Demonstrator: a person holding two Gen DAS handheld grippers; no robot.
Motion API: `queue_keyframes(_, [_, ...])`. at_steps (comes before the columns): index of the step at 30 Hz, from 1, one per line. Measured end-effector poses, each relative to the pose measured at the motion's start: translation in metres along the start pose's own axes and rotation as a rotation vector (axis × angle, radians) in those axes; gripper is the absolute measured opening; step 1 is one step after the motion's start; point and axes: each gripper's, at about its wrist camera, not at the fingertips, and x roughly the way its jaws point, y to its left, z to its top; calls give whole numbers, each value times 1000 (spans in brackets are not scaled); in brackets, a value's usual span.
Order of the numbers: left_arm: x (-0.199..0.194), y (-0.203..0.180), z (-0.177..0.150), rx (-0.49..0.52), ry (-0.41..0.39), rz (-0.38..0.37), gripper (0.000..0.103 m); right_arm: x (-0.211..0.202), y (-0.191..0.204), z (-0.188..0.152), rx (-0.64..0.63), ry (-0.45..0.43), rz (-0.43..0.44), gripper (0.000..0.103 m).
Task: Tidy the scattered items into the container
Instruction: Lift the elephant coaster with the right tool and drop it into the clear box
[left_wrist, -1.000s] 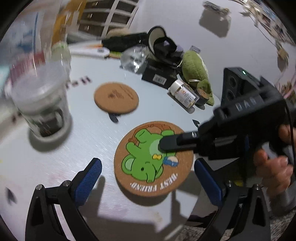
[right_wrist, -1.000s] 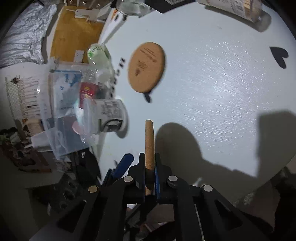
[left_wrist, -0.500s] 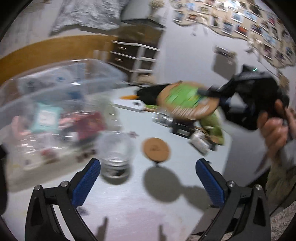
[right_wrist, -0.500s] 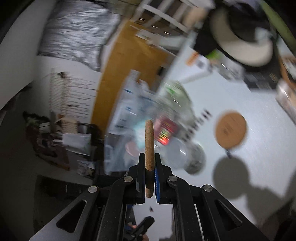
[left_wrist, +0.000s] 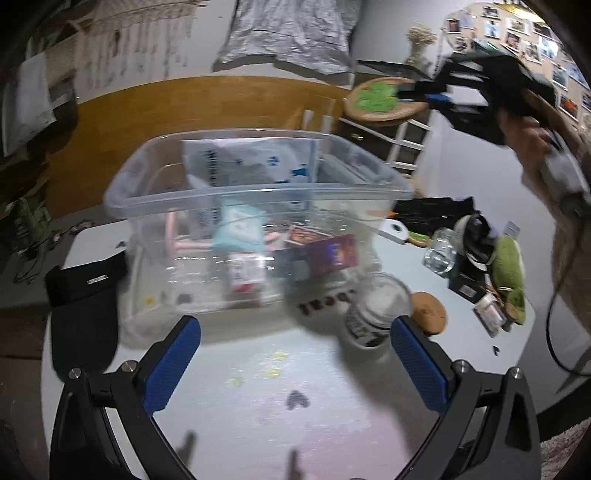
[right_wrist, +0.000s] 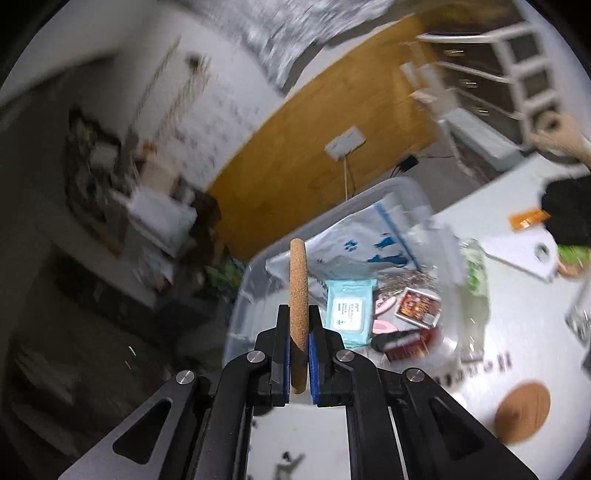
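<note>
Round cork coaster edge-on in clenched right claw, left claw agape before clear plastic bin.

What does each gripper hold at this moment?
Left gripper: open, holding nothing.
Right gripper: closed on the cork coaster, held edge-on.

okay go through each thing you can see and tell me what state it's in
Right claw: shut on the frog coaster, held in the air.
Left claw: open, holding nothing.
Clear bin: lidless, partly filled.
Plain cork coaster: flat on the table.
Glass jar: upright on the table.
</note>
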Motion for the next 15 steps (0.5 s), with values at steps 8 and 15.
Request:
queue_keyframes(8, [3,26,6,-35,-15,72,103,160,52,15,-92,281,-137,9])
queue_keyframes(15, [11,48,6,-89,0,108,103,256,56,5,-102,446,-261,9])
